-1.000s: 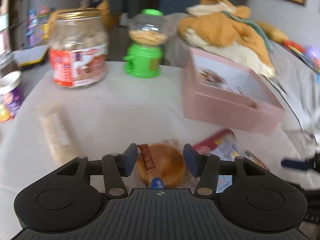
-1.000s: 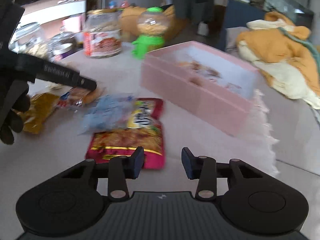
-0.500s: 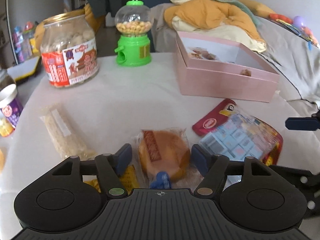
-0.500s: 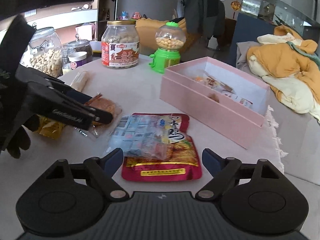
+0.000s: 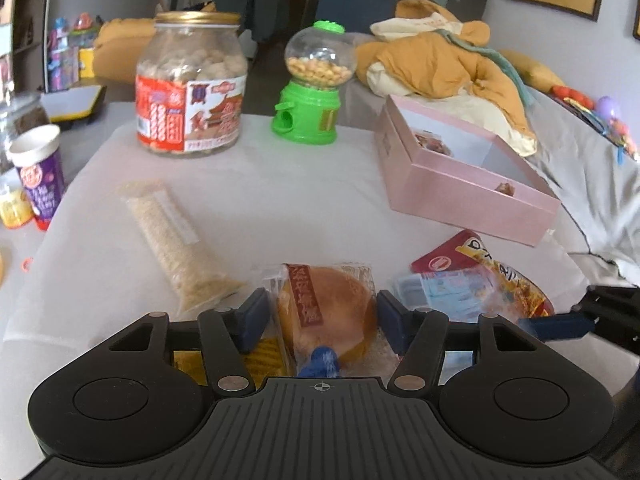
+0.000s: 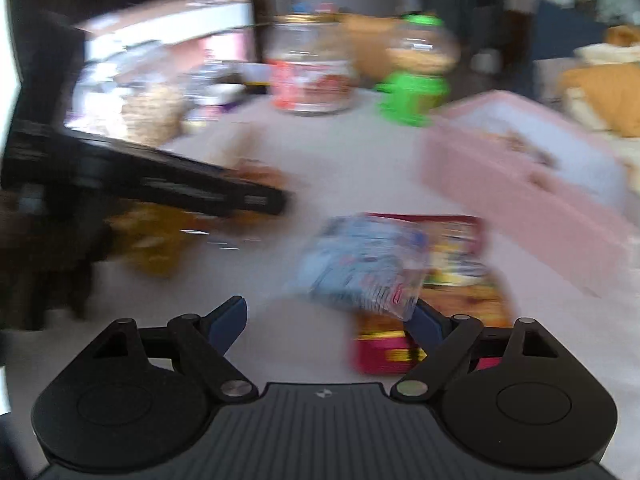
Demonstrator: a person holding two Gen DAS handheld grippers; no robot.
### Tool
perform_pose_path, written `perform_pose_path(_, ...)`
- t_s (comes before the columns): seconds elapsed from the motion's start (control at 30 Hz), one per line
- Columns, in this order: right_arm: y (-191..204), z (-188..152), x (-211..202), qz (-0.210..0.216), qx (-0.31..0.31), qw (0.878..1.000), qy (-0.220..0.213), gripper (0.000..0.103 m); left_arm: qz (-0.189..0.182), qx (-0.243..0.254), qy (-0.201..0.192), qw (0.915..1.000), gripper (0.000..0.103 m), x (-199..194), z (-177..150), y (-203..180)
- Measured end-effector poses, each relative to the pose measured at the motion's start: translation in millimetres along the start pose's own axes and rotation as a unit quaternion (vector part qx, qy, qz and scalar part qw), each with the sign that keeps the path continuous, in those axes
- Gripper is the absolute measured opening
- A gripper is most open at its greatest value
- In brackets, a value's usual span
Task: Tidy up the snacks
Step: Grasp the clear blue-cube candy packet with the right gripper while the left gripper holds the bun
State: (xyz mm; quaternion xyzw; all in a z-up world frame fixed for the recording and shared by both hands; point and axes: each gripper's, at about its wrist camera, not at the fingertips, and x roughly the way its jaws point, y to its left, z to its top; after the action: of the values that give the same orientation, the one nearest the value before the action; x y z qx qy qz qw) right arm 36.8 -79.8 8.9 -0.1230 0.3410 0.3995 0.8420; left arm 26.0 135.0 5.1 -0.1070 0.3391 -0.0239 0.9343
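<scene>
Plastic-wrapped bun [image 5: 326,312] sits between closing left hand-held gripper [image 5: 320,314] pads.

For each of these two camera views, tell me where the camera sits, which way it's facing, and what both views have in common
Left wrist: sits on the left gripper, looking forward and down across the table; its jaws are closing around a wrapped bun; the right gripper's fingertip pokes in at right.
Right wrist: sits on the right gripper, facing the same table, blurred; jaws wide, a blue packet ahead; the left gripper shows at left.
Shared: pink box, green dispenser, big jar.
</scene>
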Motion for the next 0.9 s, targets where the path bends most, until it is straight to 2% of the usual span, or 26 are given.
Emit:
perform_pose_path(0.03,3,2,-4,0.017,-0.005,1.000,-0.004,0.087,0.001,-0.001,0.000,1.0000,0.064,0,-1,1)
perform_pose_path(0.07,6,3,-7,0.015,-0.014,1.000,-0.010,0.087,0.000,-0.001,-0.002,1.0000,0.064,-1,-2,2)
perform_pose_path(0.17,14,7,-11,-0.044,-0.071,0.996,-0.025,0.087,0.002,0.002,-0.005,1.0000,0.064,-1,-4,0)
perform_pose_path(0.23,18,10,-4,-0.088,-0.120,0.989,-0.019,0.087,0.002,0.002,-0.007,1.0000,0.064,-2,-5,0)
perform_pose_path(0.3,18,12,6,-0.111,-0.156,0.981,-0.008,0.087,0.000,0.002,-0.008,1.0000,0.064,-2,-5,1)
perform_pose_path(0.33,17,14,12,-0.111,-0.163,0.980,0.001,0.087,-0.001,0.003,-0.008,1.0000,0.064,-2,-5,1)
perform_pose_path(0.5,10,32,38,-0.056,-0.153,0.986,0.029,0.087,-0.003,0.000,-0.006,1.0000,0.064,-6,-6,4)
perform_pose_path(0.77,-12,55,72,0.004,-0.067,0.997,0.029,0.096,-0.015,-0.037,-0.017,0.9990,0.064,-10,-8,16)
perform_pose_path(0.83,-13,57,74,-0.002,-0.057,0.998,0.031,0.090,-0.011,-0.036,-0.018,0.9991,0.063,-11,-10,15)
perform_pose_path(0.9,-7,54,66,-0.016,-0.053,0.998,0.028,0.068,0.000,-0.025,-0.019,0.9995,0.063,-11,-11,9)
